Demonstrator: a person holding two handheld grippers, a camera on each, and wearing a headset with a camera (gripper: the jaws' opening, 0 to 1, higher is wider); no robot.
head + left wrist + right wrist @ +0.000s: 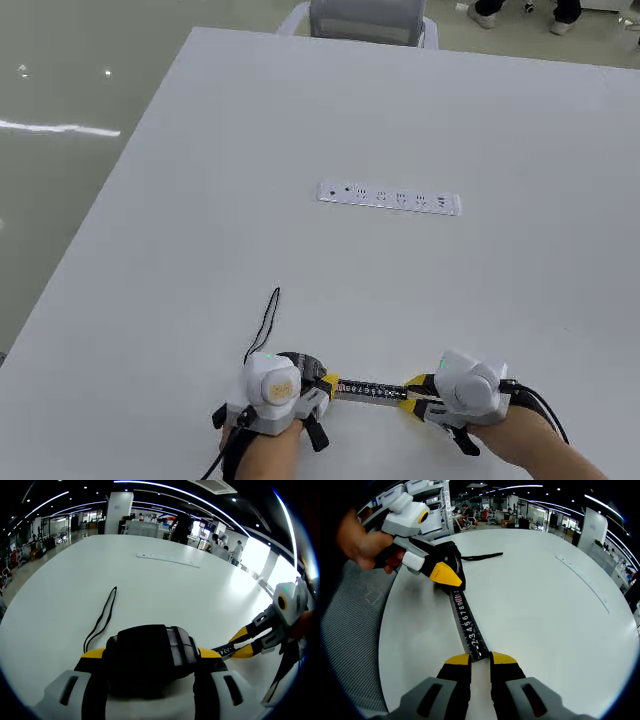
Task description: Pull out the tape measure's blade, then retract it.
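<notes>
Surface: white table (pixel 400 120) is taking up most of the head view, with glossy floor (pixel 60 100) showing along its left side.
Hard to make out: tape measure (pixel 147 647) is showing as a dark case, its flanks being covered by the jaws around it. In the head view it is lying largely under the gripper body. Blade (pixel 469 627) is ending at the other gripper's jaws, its hook not being readable. Both forearms are being cut off by the head view's lower edge.
Surroundings: black lanyard (pixel 268 320) is trailing from the case across the table towards the far side. Power strip (pixel 389 197) is lying flat at mid-table, well apart from the work. Chair (pixel 366 20) is standing at the far edge. Nothing is standing between the two grippers but the blade.
Left gripper (pixel 151 655): clamping the tape measure case, one yellow tip on each side, near the table's front edge. A hand (pixel 362 542) is gripping its handle.
Blade position: running from the case rightward, printed scale facing up, lying low over the table.
Right gripper (pixel 480 659): pinching the blade's free end, jaws drawn close together.
</notes>
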